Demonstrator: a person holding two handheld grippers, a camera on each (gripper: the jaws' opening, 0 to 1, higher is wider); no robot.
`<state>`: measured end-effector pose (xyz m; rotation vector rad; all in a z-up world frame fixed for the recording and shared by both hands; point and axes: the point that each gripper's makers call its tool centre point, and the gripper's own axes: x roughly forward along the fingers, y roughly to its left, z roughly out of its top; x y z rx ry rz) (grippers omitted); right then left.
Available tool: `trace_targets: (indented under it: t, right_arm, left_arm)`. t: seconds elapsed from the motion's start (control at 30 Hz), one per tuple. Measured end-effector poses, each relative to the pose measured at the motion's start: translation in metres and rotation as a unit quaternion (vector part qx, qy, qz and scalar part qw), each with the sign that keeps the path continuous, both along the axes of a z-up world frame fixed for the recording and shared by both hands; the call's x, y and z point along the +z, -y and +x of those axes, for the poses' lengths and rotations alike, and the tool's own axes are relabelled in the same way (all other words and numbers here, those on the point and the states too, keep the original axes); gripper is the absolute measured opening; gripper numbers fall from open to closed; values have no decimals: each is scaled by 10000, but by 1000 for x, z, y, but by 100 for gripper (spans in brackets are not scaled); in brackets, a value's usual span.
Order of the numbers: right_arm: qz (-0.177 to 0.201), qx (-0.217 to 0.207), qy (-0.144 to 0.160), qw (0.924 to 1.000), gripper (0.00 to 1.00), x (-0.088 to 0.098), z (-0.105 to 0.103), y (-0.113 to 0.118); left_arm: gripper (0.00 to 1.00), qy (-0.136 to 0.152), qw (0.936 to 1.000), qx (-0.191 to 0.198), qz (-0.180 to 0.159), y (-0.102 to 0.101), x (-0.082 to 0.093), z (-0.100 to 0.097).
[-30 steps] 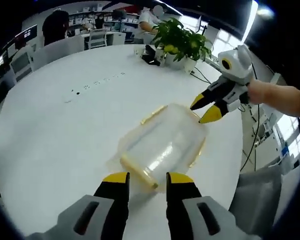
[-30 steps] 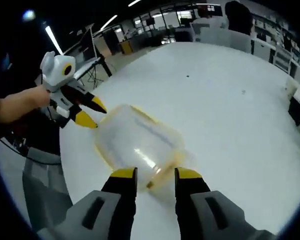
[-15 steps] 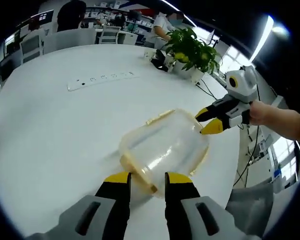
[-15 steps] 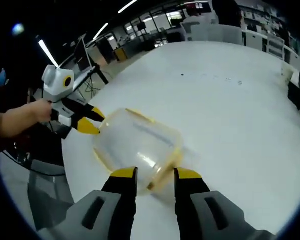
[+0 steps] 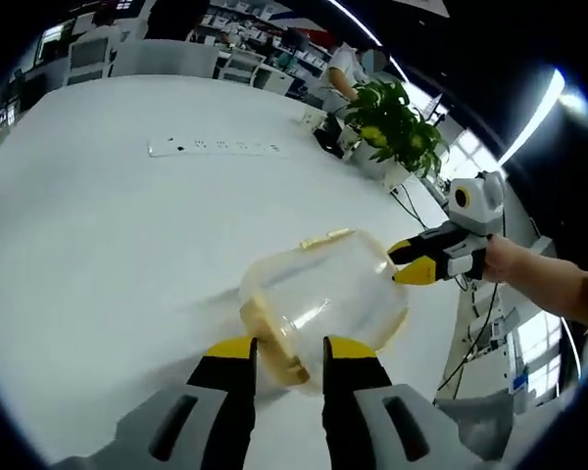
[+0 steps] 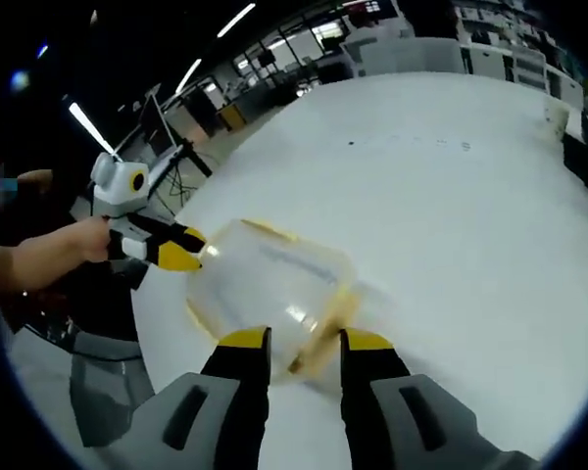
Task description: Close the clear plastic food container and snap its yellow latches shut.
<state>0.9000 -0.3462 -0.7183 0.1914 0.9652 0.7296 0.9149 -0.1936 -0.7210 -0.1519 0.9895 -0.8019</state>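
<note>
So the left gripper (image 5: 278, 350), black with yellow tips, has its two jaws parted a bit with a yellow latch (image 5: 275, 345) of the clear plastic food container (image 5: 323, 299) sitting between them; can't tell if they actually pinch it. The right gripper (image 6: 293, 342) is the same deal at the opposite end, jaws slightly apart around the other yellow latch (image 6: 318, 333), again can't tell if it's gripping. In the left gripper view the right one (image 5: 415, 260) comes in from the right with its tips at the container's far edge, held by a person's hand (image 5: 508, 262). The container lies on a big round white table (image 5: 98, 225), near its edge, long axis running from one gripper to the other. Farther out there's a white power strip (image 5: 214, 148) and a leafy green potted plant (image 5: 392, 117)
</note>
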Motion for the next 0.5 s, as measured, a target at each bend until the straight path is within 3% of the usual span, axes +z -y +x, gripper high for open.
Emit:
trace_targets:
  t: [0.33, 0.37, 0.5]
  right_arm:
    - [295, -128, -82, 9994, 21, 0, 1, 2]
    - [288, -133, -92, 9995, 21, -1, 0, 2]
    - [247, -91, -161, 9995, 20, -4, 1, -2]
  left_arm:
    - [15, -220, 9996, 48, -157, 0, -1, -1]
    - [15, -342, 9990, 172, -245, 0, 0, -1]
    - [15, -306, 9992, 55, -252, 0, 3, -2]
